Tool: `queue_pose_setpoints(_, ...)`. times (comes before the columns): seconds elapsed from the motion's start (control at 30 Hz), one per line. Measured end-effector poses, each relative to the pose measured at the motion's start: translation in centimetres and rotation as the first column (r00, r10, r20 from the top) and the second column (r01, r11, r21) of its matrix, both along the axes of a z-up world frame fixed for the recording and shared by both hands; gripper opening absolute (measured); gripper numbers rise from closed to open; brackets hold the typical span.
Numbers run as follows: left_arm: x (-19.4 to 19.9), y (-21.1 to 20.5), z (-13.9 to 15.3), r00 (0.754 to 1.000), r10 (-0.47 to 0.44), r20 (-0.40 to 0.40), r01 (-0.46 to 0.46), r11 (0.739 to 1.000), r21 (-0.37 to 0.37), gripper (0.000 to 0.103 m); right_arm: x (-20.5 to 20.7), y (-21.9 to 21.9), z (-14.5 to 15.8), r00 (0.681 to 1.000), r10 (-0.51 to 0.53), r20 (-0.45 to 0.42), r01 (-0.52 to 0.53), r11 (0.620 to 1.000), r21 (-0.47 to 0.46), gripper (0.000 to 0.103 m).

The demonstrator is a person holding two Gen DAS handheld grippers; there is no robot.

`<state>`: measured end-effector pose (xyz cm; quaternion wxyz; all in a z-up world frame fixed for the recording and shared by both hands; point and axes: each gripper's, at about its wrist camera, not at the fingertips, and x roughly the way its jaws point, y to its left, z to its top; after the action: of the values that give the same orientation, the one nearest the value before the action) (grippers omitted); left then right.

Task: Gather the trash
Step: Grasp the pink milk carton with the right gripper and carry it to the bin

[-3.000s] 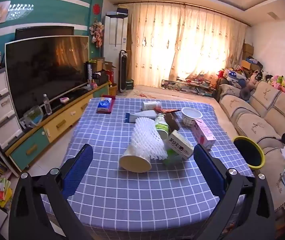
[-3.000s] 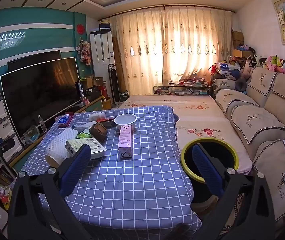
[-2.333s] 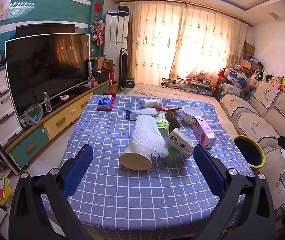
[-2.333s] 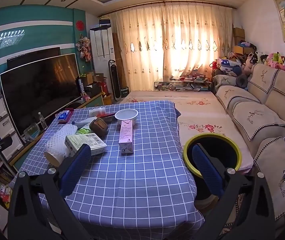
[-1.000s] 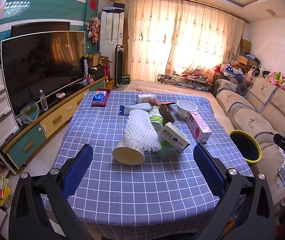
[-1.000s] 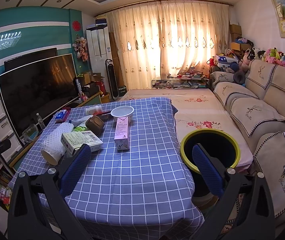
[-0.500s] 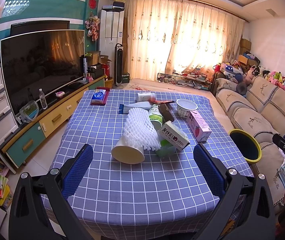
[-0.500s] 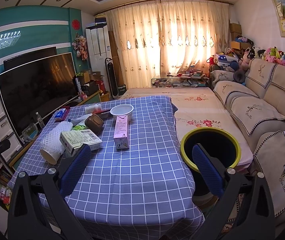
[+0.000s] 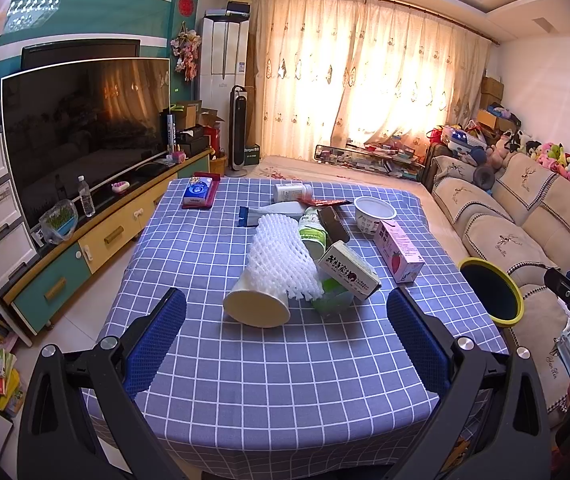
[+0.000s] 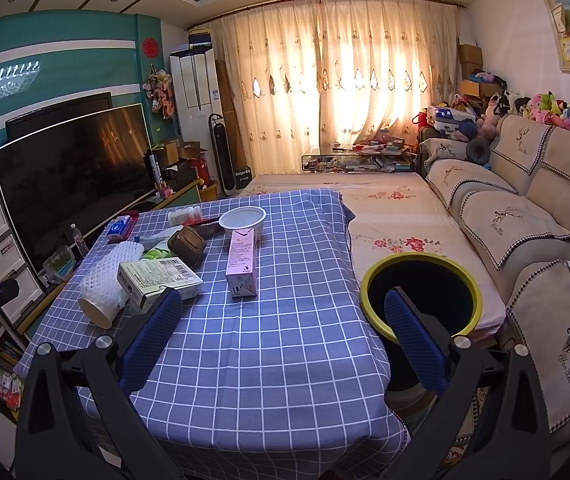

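Trash lies in a cluster on the blue checked table (image 9: 269, 364): a paper cup in white foam netting (image 9: 273, 276), a white carton box (image 9: 347, 270), a pink carton (image 9: 399, 250), a white bowl (image 9: 374, 214) and a green-labelled bottle (image 9: 313, 234). A black bin with a yellow rim (image 10: 421, 296) stands right of the table. My left gripper (image 9: 285, 334) is open and empty, short of the cup. My right gripper (image 10: 283, 330) is open and empty over the table's near right corner, the box (image 10: 159, 280) and pink carton (image 10: 241, 262) ahead on its left.
A TV (image 9: 85, 128) on a low cabinet runs along the left wall. A beige sofa (image 10: 525, 216) runs along the right. A blue tissue pack (image 9: 199, 194) lies at the table's far left. A floral rug (image 10: 397, 216) lies beyond the bin.
Both grippers have drifted slightly; the table and bin sit a little lower and farther in view. Nothing has been taken hold of.
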<state>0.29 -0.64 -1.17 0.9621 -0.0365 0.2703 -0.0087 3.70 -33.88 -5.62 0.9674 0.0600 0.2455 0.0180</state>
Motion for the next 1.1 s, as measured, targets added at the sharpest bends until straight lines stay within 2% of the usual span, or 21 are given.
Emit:
queue_pose_setpoints(0.37,1.5,0.6,-1.5,1.0,0.008,-0.027,-0.008,1.0,-0.018,0.099,2.1,0.9,-1.2,0.999,0.02,-0.04,-0.02,1.0,-0.002,0.097)
queue_pose_setpoints(0.5,2.2,1.0,-1.9,0.999,0.016,-0.036,-0.017,1.0,-0.026,0.099,5.2,2.4,-2.3,0.993,0.088,-0.074,-0.089,0.996,0.001,0.097)
queue_pose_setpoints(0.57,2.7,1.2,-2.3,0.999,0.021,-0.042,-0.022,0.999,-0.027,0.099,7.5,3.5,-3.4,0.985,0.124,-0.119,-0.126,0.992,-0.007,0.097)
queue_pose_setpoints(0.67,3.6,1.7,-2.9,0.998,0.025,-0.049,-0.026,0.999,-0.03,0.099,10.6,4.8,-4.9,0.978,0.141,-0.155,-0.144,0.989,-0.013,0.096)
queue_pose_setpoints(0.7,4.0,1.9,-3.2,0.998,0.025,-0.053,-0.027,0.999,-0.034,0.099,12.1,5.2,-5.6,0.973,0.149,-0.176,-0.151,0.988,-0.001,0.094)
queue_pose_setpoints(0.77,4.6,2.1,-3.4,0.998,0.026,-0.057,-0.028,0.999,-0.036,0.099,14.2,5.6,-6.8,0.965,0.16,-0.21,-0.158,0.987,0.025,0.081)
queue_pose_setpoints(0.9,6.1,2.9,-4.3,0.997,0.037,-0.072,-0.039,0.999,-0.032,0.099,18.4,6.7,-9.2,0.948,0.145,-0.283,-0.147,0.989,0.017,0.074)
queue_pose_setpoints(1.1,8.3,3.3,-5.4,0.995,0.033,-0.092,-0.036,0.999,-0.037,0.099,21.8,7.7,-11.3,0.93,0.138,-0.341,-0.142,0.99,0.015,0.063)
